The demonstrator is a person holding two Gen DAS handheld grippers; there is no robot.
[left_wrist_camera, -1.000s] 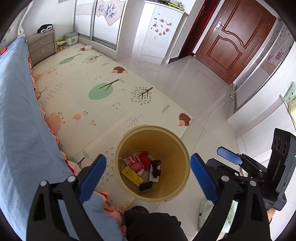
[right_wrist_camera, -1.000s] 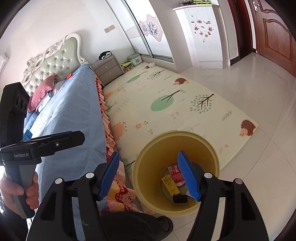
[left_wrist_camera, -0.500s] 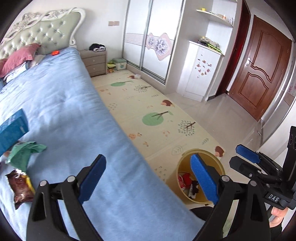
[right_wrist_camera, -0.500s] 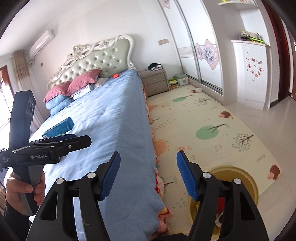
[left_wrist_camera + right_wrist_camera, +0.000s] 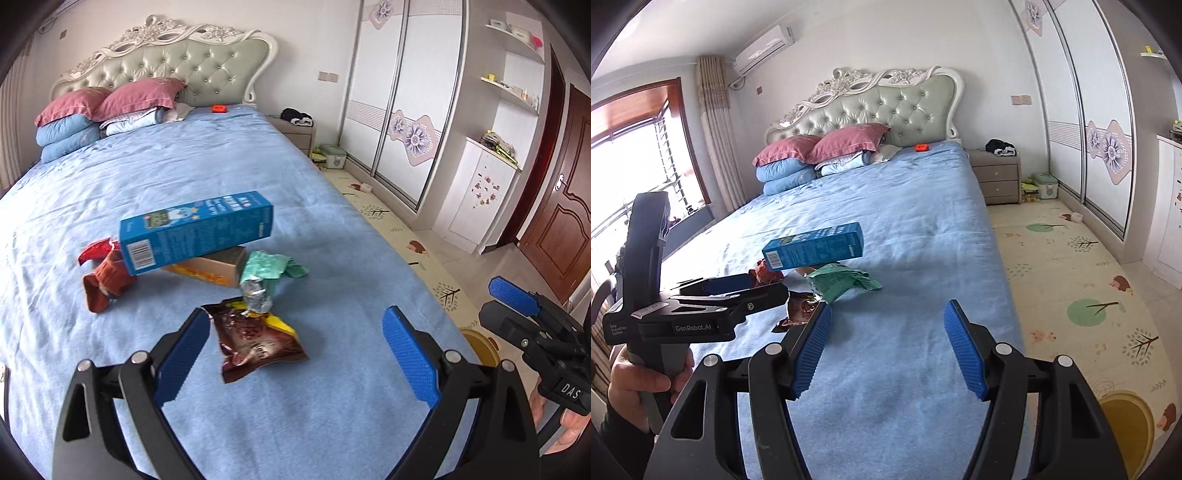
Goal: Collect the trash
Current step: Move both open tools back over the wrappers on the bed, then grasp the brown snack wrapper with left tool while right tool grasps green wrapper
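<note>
Trash lies in a heap on the blue bed (image 5: 332, 398): a blue carton (image 5: 195, 230) (image 5: 814, 245) resting on a brown box (image 5: 214, 267), a red wrapper (image 5: 107, 277), a green wrapper (image 5: 271, 269) (image 5: 846, 280) and a dark brown snack bag (image 5: 255, 339) (image 5: 799, 308). My left gripper (image 5: 295, 347) hovers open just short of the brown bag, nothing between its fingers. My right gripper (image 5: 886, 347) is open and empty over the bed, to the right of the heap. The yellow bin (image 5: 1126, 424) (image 5: 480, 343) stands on the floor beside the bed.
Pillows (image 5: 820, 147) and folded quilts are piled at the headboard. A nightstand (image 5: 997, 177) and a small green box (image 5: 1043, 186) stand past the bed. A patterned play mat (image 5: 1071, 295) covers the floor up to the sliding wardrobe (image 5: 406, 92).
Both grippers have swung up and away from the yellow bin to face the bed. The trash heap has come into view ahead; the bin now sits at the lower right edge.
</note>
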